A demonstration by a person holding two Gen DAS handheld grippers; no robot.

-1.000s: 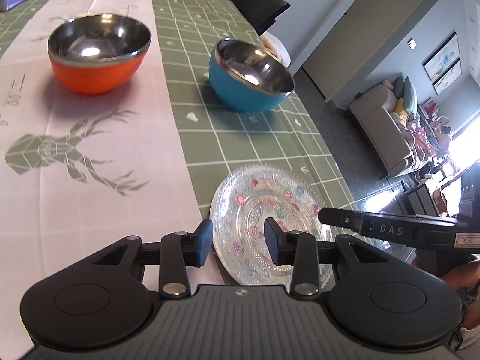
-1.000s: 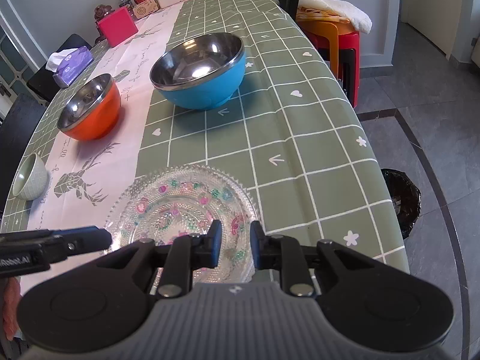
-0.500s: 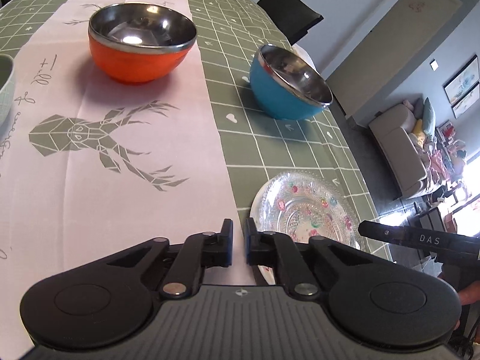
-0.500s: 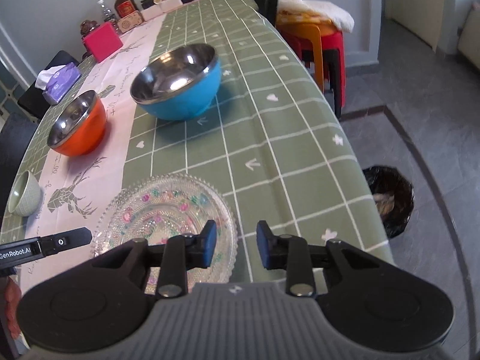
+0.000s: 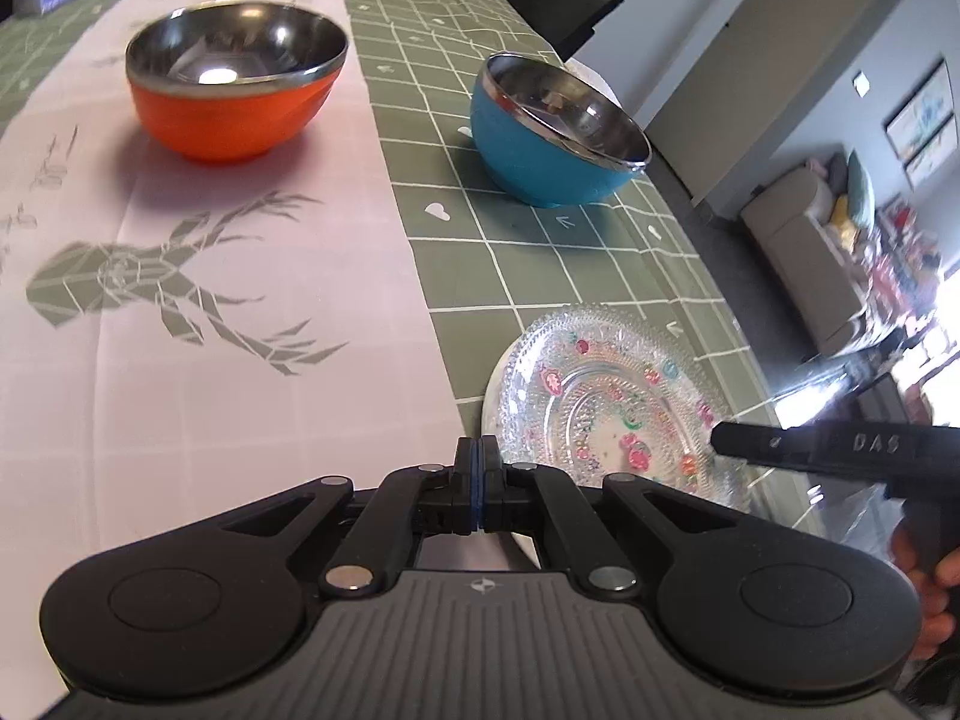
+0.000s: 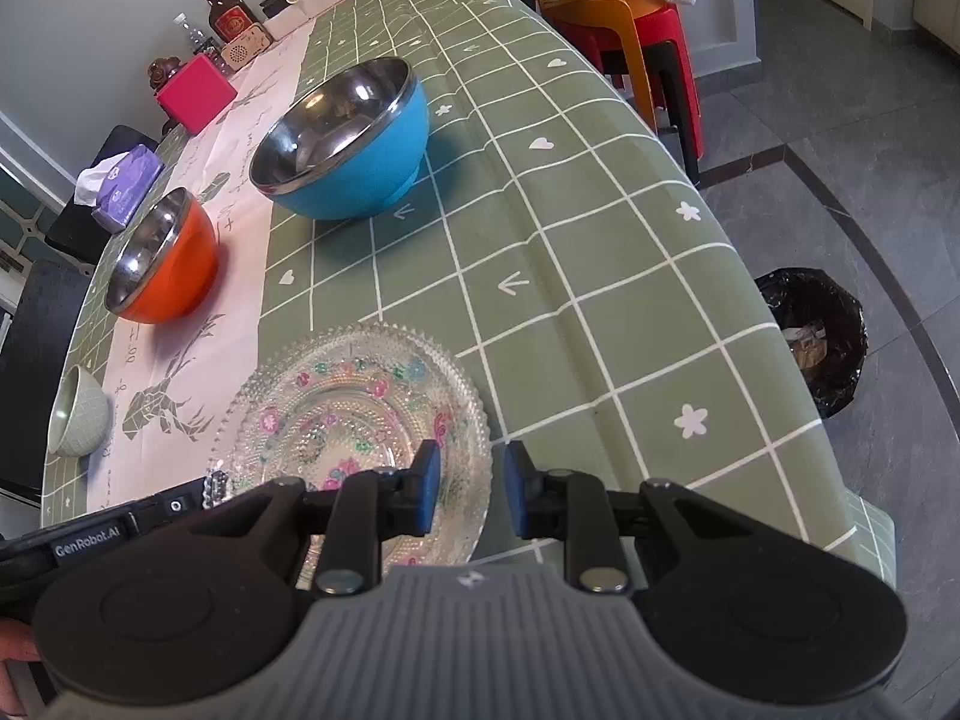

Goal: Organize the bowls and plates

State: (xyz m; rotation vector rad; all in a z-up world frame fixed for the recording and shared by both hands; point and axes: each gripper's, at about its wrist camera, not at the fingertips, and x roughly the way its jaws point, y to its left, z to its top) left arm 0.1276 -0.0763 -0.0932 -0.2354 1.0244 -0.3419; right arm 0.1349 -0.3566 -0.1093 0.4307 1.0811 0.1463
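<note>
A clear glass plate with coloured flowers (image 5: 606,396) (image 6: 354,414) lies near the table's front edge. An orange steel-lined bowl (image 5: 234,96) (image 6: 162,264) and a blue steel-lined bowl (image 5: 552,132) (image 6: 348,144) stand further back. A small pale green bowl (image 6: 78,414) sits at the left edge. My left gripper (image 5: 479,480) is shut and empty, just left of the plate. My right gripper (image 6: 468,480) is open, its fingers either side of the plate's right rim, above it.
The table has a green checked cloth (image 6: 540,228) with a pink runner (image 5: 180,300). A tissue pack (image 6: 126,186), pink box (image 6: 195,93) and bottles (image 6: 231,18) stand at the far end. Stools (image 6: 630,18) and a bin (image 6: 816,342) are on the floor to the right.
My left gripper has closed fully, from wide open a second ago, and shifted left off the plate. My right gripper has opened wider and moved a little toward the plate's right rim.
</note>
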